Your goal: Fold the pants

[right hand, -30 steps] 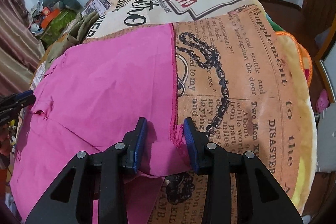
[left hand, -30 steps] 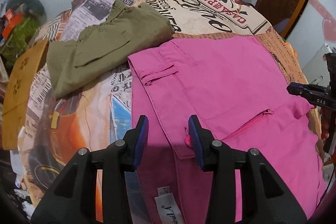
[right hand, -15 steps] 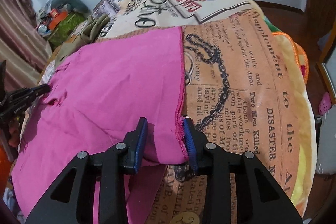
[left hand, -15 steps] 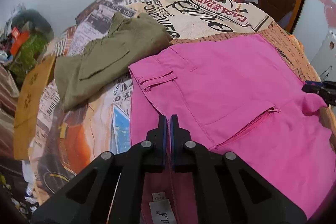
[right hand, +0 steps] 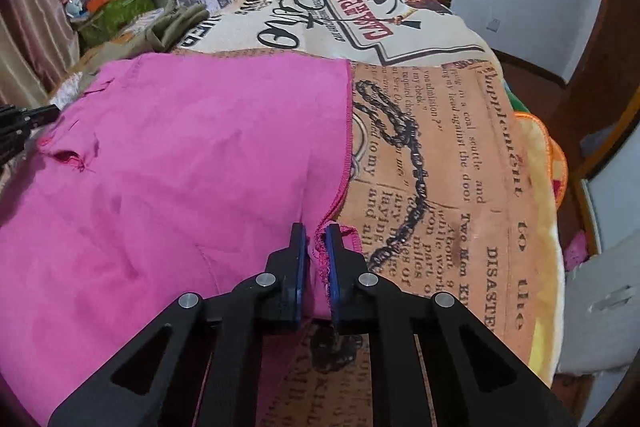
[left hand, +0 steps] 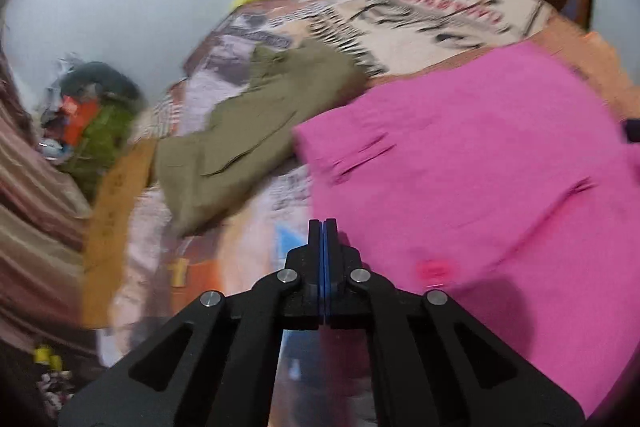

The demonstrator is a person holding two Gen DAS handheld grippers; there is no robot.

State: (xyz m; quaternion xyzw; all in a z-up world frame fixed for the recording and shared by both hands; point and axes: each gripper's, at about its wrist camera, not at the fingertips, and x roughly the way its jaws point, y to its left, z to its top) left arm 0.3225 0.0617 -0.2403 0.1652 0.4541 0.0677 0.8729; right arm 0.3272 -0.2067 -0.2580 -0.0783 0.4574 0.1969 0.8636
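The pants (left hand: 472, 163) are spread on the bed (right hand: 460, 131), a second garment (left hand: 256, 131) lying beside them on the left, toward the wall. In the right wrist view, their hem edge is pinched between the right gripper (right hand: 316, 239) fingers.

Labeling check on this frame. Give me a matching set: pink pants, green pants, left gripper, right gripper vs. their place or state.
Things:
1. pink pants
2. green pants
3. left gripper
4. right gripper

States:
A. fully shut at the pink waist edge
B. pinching a pink hem
C. spread on the blanket, held at both ends
D. loose heap beside the pink pair

Pairs: 1-C, 2-D, 3-A, 4-B
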